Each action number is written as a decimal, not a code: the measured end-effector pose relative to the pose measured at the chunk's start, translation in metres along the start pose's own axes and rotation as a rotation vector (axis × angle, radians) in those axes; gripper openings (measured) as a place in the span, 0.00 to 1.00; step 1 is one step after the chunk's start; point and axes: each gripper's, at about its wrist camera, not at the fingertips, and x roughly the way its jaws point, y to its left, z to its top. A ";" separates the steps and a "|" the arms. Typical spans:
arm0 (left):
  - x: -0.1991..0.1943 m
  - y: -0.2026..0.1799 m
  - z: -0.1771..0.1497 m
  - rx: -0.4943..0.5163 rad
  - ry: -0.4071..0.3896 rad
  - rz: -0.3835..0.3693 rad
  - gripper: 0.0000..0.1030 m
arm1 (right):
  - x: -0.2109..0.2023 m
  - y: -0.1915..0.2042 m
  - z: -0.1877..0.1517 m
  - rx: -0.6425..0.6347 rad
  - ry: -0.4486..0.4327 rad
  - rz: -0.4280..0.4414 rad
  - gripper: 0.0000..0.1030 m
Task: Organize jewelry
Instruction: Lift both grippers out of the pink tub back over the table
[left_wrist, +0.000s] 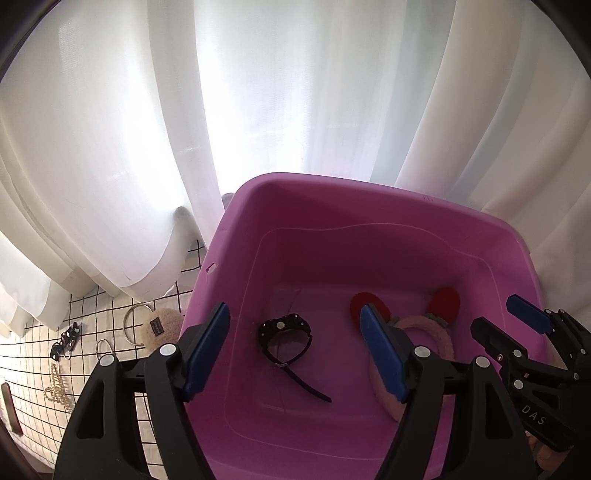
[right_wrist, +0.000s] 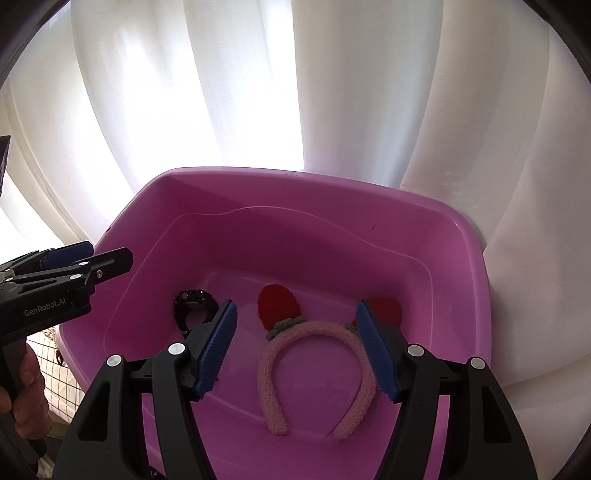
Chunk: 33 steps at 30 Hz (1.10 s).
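A pink plastic bin (left_wrist: 369, 206) (right_wrist: 295, 192) holds a black wristwatch (left_wrist: 284, 339) (right_wrist: 194, 306) and a fuzzy pink headband with red ears (right_wrist: 314, 365) (left_wrist: 443, 332). My left gripper (left_wrist: 295, 350) is open and empty above the bin's left side, over the watch. My right gripper (right_wrist: 297, 347) is open and empty above the headband; it also shows in the left wrist view (left_wrist: 517, 332). The left gripper shows at the left edge of the right wrist view (right_wrist: 74, 266).
White curtains (left_wrist: 258, 92) hang behind the bin. Left of the bin, on a white grid-pattern cloth (left_wrist: 29, 362), lie a beige fuzzy pouch (left_wrist: 160, 328), a metal bangle (left_wrist: 133, 325), a small ring (left_wrist: 103, 349), a black hair clip (left_wrist: 64, 339) and a pearl strand (left_wrist: 57, 393).
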 end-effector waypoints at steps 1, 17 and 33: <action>-0.004 0.002 -0.001 -0.007 -0.007 -0.001 0.73 | 0.001 0.003 0.000 -0.007 -0.004 0.009 0.62; -0.099 0.101 -0.049 -0.184 -0.162 0.070 0.93 | -0.028 0.086 0.007 -0.147 -0.122 0.237 0.73; -0.149 0.288 -0.173 -0.390 -0.090 0.312 0.93 | -0.022 0.252 -0.033 -0.279 -0.100 0.418 0.73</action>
